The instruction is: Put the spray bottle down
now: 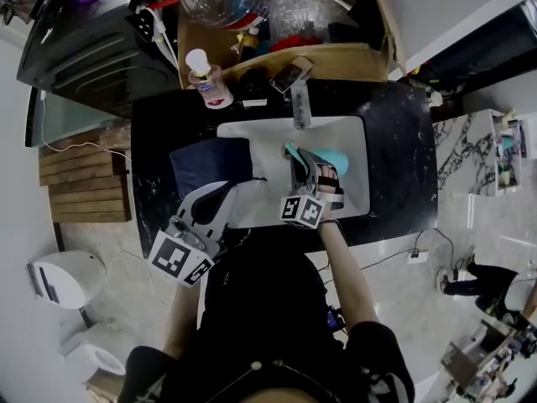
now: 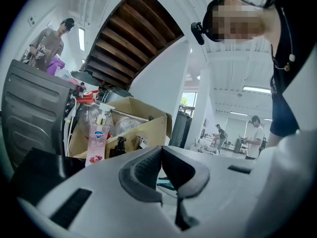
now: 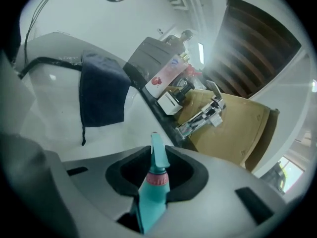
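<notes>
My right gripper (image 3: 157,175) is clamped on the spray bottle (image 3: 152,197). The pads pinch its teal body below the pink collar, and the nozzle pokes out past the jaw tips. In the head view the same gripper (image 1: 304,159) sits over the sink (image 1: 352,191), with the spray bottle (image 1: 334,157) lying roughly level across the basin. I can't tell whether it touches the basin floor.

My left gripper (image 2: 162,155) has its jaws tip to tip with nothing between them. It is parked at the sink's front-left corner (image 1: 220,193) and has no part in this.

Progress: the bottle is over a landing spot but not yet set down. What's left is to lower it or rest it, open the jaws and back out.

Room, all relative to the sink:
- The basin's right half is bare white, so that looks like the open spot.
- A dark cloth (image 1: 210,164) drapes over the sink's left rim and into the basin, so I should keep the bottle off it.
- The faucet (image 1: 300,103) overhangs the back rim, close to the nozzle end, so I shouldn't push further back.
- The black counter (image 1: 398,141) to the right of the sink is bare, a fallback place.
- Behind the sink it's crowded, with a soap bottle (image 1: 207,78) back-left and a cardboard box (image 1: 352,57) against the back edge.
- The front rim is right under my wrist, so my exit is up and back towards me.
</notes>
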Motion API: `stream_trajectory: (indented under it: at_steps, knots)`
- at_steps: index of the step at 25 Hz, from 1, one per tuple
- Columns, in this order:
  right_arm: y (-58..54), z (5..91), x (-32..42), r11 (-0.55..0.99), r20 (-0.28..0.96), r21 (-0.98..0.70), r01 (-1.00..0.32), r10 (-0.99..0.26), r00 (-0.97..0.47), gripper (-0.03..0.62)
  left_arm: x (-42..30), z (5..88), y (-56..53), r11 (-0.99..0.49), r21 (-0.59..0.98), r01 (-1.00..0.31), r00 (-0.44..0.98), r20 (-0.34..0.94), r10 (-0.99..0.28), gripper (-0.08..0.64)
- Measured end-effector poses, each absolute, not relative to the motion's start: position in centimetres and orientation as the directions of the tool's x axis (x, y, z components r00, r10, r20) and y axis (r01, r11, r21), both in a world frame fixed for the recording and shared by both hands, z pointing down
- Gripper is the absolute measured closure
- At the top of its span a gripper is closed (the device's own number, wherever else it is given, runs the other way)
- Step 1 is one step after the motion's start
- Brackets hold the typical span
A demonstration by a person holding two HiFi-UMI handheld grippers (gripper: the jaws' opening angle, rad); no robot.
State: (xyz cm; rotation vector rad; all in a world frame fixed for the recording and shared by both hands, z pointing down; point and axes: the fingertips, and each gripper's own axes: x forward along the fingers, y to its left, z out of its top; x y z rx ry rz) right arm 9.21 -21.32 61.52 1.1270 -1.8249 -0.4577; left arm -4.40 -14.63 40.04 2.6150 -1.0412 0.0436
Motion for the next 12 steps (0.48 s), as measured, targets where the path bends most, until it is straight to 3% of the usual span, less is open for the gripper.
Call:
stream_trajectory:
  at_steps: [12]
  knots:
    - [-23.3, 66.4, 7.6, 0.591, 0.584, 0.693, -0.414, -0.796, -0.158, 0.502, -5.2, 40.7, -15.1, -0.651, 0.287, -0.702, 0.707, 0.173, -0.686, 0.554]
